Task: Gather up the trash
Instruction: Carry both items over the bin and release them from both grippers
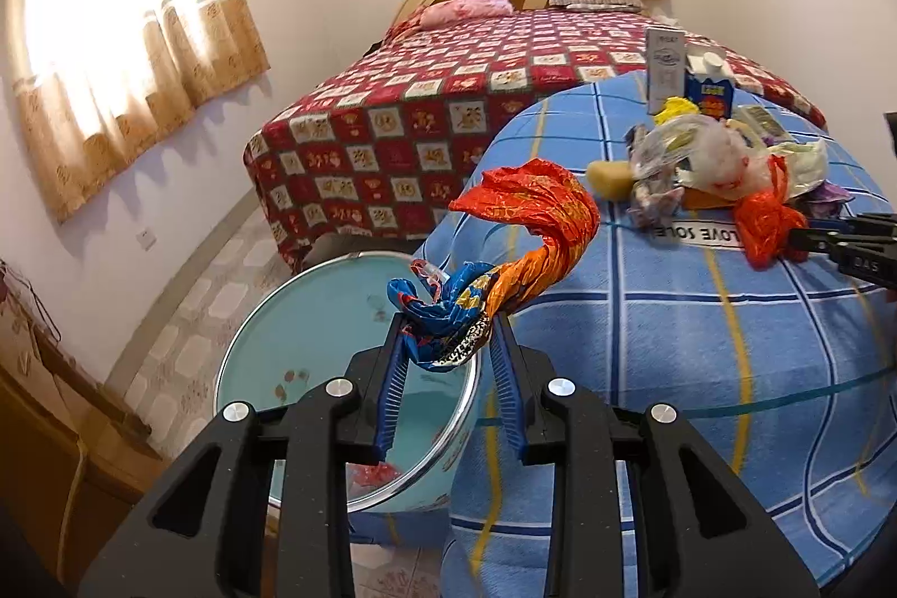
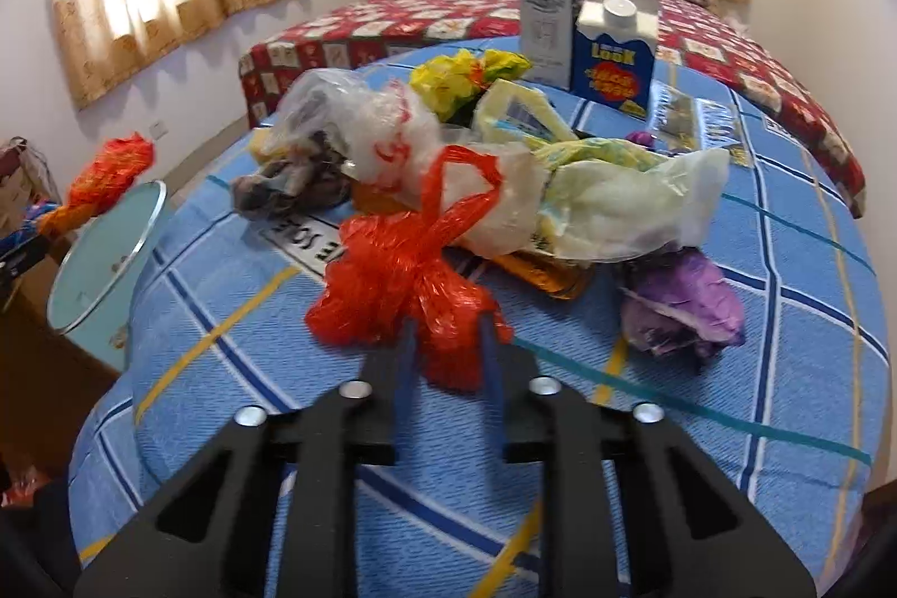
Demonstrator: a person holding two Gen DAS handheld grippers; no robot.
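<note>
My left gripper (image 1: 448,326) is shut on a twisted orange and blue snack wrapper (image 1: 521,228), held above the open light blue trash bin (image 1: 314,318) beside the round table (image 1: 701,329). The wrapper (image 2: 106,177) and bin (image 2: 101,256) also show at the left of the right wrist view. My right gripper (image 2: 448,334) sits at the table top with its jaws around the near end of a red plastic bag (image 2: 403,278); the fingers look blurred. Behind it lies a heap of clear and pale plastic bags (image 2: 476,149), a purple wrapper (image 2: 684,306), a yellow wrapper (image 2: 459,77) and two upright cartons (image 2: 611,49).
The table carries a blue checked cloth (image 2: 252,374). A bed with a red patterned cover (image 1: 448,110) stands behind it. Curtained windows (image 1: 129,37) are at the left and back. A wooden cabinet (image 1: 50,430) stands at the left by the bin.
</note>
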